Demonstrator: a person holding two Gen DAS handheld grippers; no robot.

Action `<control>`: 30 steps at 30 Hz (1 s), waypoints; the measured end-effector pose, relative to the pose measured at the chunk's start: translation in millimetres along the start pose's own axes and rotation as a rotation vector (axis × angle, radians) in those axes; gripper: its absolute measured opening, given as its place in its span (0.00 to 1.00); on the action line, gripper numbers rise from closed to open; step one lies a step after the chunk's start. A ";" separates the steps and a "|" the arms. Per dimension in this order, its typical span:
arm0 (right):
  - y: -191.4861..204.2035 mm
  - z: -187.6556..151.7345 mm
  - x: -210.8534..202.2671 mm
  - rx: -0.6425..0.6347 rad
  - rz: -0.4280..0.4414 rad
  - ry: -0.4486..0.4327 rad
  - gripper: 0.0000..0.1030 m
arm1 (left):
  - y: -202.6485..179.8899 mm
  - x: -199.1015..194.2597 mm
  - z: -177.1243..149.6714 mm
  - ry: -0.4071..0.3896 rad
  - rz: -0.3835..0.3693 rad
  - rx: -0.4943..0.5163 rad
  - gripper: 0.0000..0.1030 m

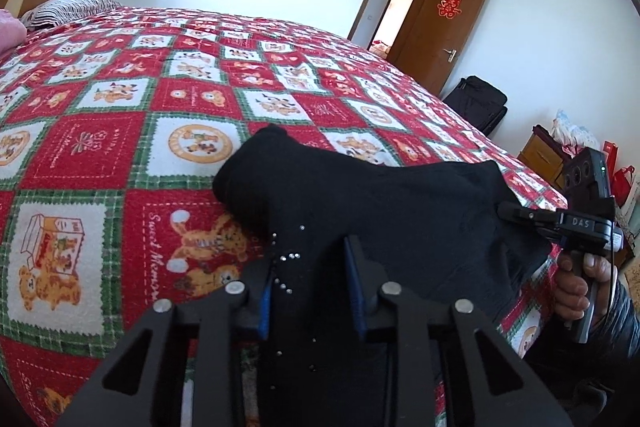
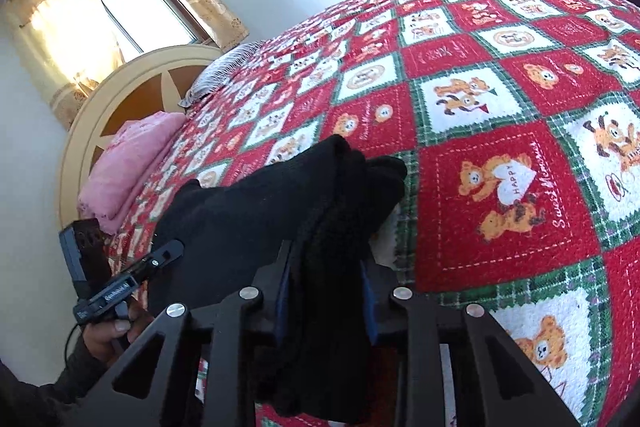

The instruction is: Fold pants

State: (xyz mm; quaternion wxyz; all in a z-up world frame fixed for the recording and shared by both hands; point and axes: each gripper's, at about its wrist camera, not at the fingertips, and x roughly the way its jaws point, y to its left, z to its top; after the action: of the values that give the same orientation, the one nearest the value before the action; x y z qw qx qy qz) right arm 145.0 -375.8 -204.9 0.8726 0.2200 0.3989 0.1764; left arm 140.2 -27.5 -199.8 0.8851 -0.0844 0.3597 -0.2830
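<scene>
The black pants point(image 1: 360, 199) lie bunched near the front edge of the bed, with small rhinestones on the near part. My left gripper point(image 1: 312, 291) is shut on the pants' near left end, with cloth between its blue pads. My right gripper point(image 2: 326, 291) is shut on a thick folded bundle of the pants point(image 2: 280, 203), which hangs down between the fingers. The right gripper also shows in the left wrist view point(image 1: 512, 211) at the pants' right end, and the left gripper shows in the right wrist view point(image 2: 168, 251) at their left end.
The bed carries a red, white and green bear-patterned blanket point(image 1: 160, 99). A pink folded cloth point(image 2: 128, 163) and a striped pillow point(image 1: 68, 9) lie by the headboard point(image 2: 132, 83). An open wooden door point(image 1: 444, 23), a black suitcase point(image 1: 480, 103) and a bedside cabinet point(image 1: 544, 153) stand at the right.
</scene>
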 end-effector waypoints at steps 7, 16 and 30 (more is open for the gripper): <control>19.7 6.4 -15.8 -0.040 0.037 -0.038 0.27 | -0.2 -9.0 5.1 -0.024 0.019 -0.010 0.14; 41.7 12.4 -25.6 -0.080 0.045 -0.050 0.27 | -7.2 -22.0 14.4 -0.059 0.023 0.018 0.12; 83.5 45.2 5.3 -0.167 0.094 -0.021 0.27 | 23.9 -59.6 42.5 -0.119 0.116 0.028 0.12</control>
State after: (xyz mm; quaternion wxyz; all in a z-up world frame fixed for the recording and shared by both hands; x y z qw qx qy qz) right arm 172.2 -314.0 -138.0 0.8827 0.1670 0.3628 0.2474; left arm 145.2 23.4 -142.3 0.9208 -0.0679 0.3070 -0.2307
